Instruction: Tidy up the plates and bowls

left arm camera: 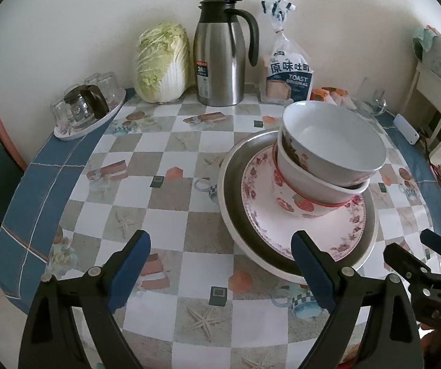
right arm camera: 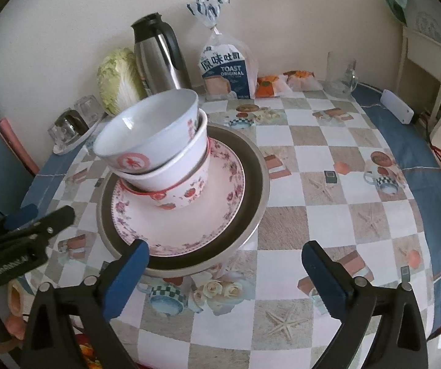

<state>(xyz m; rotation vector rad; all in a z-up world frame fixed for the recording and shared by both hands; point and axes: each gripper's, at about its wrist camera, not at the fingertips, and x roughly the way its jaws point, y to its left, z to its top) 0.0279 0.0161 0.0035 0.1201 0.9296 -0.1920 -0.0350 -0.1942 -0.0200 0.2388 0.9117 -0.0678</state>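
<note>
Checked vinyl covers the table [left arm camera: 165, 190]; I see bare cloth left of the stack, clutter along the wall. A metal dish [right arm camera: 251, 166] carries a floral plate [right arm camera: 220, 215] and three nested bowls [right arm camera: 159, 141], tilted. My left gripper [left arm camera: 220, 264] gapes empty beside the dish; my right gripper [right arm camera: 225, 264], equally wide and empty, overlaps the dish's near rim.
</note>
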